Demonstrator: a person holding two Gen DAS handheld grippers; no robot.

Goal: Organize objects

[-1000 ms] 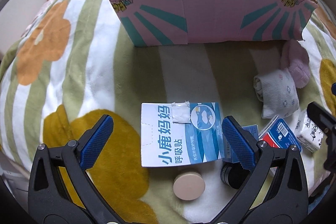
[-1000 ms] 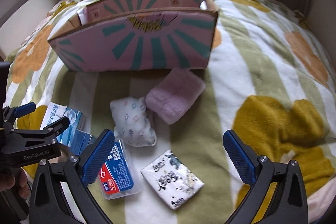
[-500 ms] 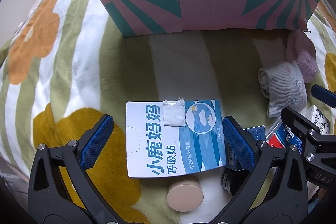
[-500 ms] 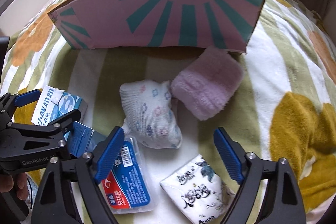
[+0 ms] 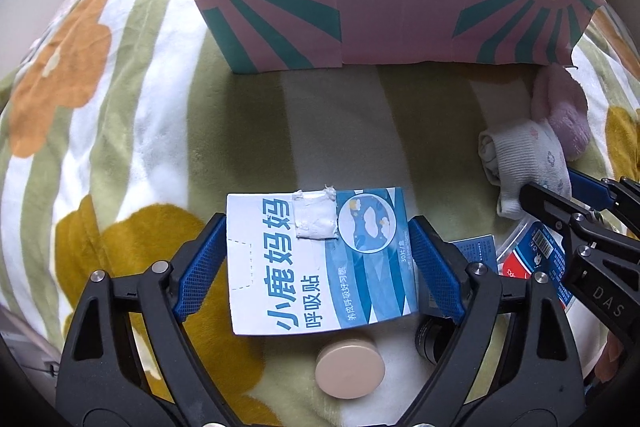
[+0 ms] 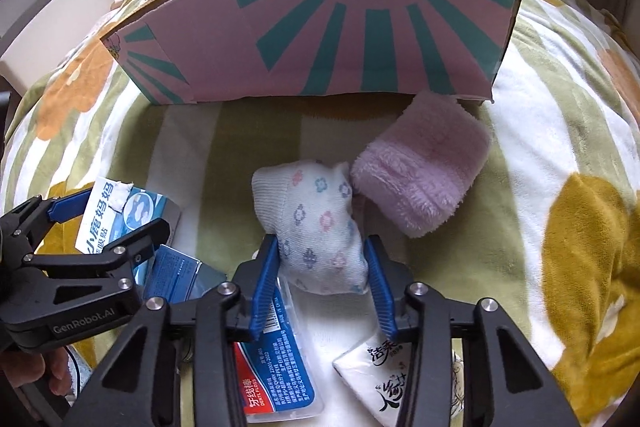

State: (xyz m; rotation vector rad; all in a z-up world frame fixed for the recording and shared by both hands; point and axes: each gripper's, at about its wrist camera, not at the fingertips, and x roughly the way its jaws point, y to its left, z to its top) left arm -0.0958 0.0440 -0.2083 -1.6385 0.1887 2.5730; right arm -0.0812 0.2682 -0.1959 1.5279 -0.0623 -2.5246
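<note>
My left gripper [image 5: 318, 269] has its blue pads against both sides of a white and blue paper box [image 5: 320, 259] lying on the blanket; it also shows in the right wrist view [image 6: 120, 215]. My right gripper [image 6: 324, 279] has closed its pads on a white flowered sock roll [image 6: 316, 223], seen in the left wrist view [image 5: 524, 163] too. A pink cardboard box [image 6: 320, 39] with teal rays stands open at the back [image 5: 400, 7]. A fluffy pink sock roll [image 6: 424, 179] lies beside the white one.
A dental floss pack [image 6: 276, 371], a tissue packet [image 6: 384, 379] and a small blue box [image 6: 176, 271] lie under the right gripper. A beige round lid [image 5: 350, 367] and a dark jar [image 5: 430, 341] lie near the left gripper. All rest on a flowered blanket [image 5: 120, 131].
Both grippers moved forward and down and closed: the left onto the paper box, the right onto the white sock roll.
</note>
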